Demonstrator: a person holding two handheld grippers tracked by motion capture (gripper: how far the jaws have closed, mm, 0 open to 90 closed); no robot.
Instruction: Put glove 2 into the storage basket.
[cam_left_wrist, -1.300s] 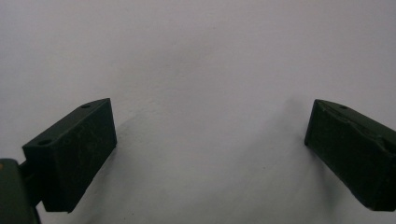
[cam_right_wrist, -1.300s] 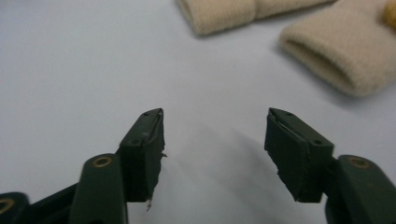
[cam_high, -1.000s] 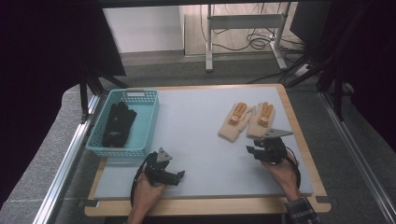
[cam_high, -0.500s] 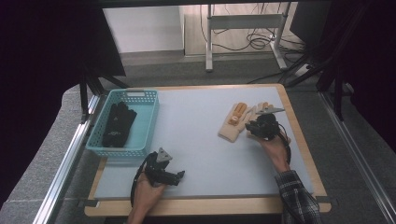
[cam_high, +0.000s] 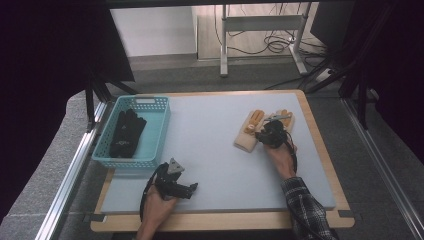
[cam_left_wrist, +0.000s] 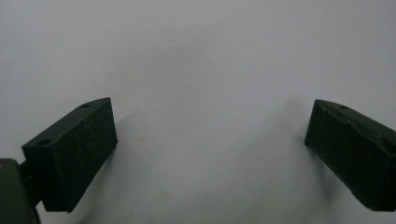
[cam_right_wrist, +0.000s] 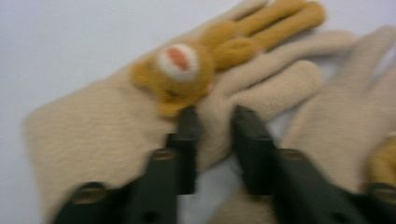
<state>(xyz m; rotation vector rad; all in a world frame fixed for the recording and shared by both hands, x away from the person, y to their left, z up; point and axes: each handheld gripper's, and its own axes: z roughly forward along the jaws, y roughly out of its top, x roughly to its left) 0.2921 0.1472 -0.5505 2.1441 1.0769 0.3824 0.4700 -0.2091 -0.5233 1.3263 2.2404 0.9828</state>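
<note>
beige gloves: two of them, lying side by side flat on the table, out at about 2 o'clock from the middle of the mat. The left glove (cam_high: 249, 131) has a little orange-brown bear face (cam_right_wrist: 181, 62) sewn on its back; the right glove (cam_high: 283, 120) sits just beside it, touching along the edge as far as I can tell.

right gripper (cam_high: 270, 134): down on the gloves, jaws have just been closing and now pinch a fold of the left glove's edge, right below the bear face. In the right gripper view the fabric bunches up between the two black jaws. Bit blurry tho.

left gripper (cam_high: 176, 184): resting at roughly 7 o'clock on the mat, jaws spread wide with bare surface between them, holding zilch.

basket (cam_high: 150, 145): one teal plastic basket at around 9 o'clock, well apart from the beige pair.

black gloves (cam_high: 126, 132): a dark pile inside the basket, looks like two but I can't really count them.

table (cam_high: 210, 145): pale grey-blue mat on a wooden frame.
</note>
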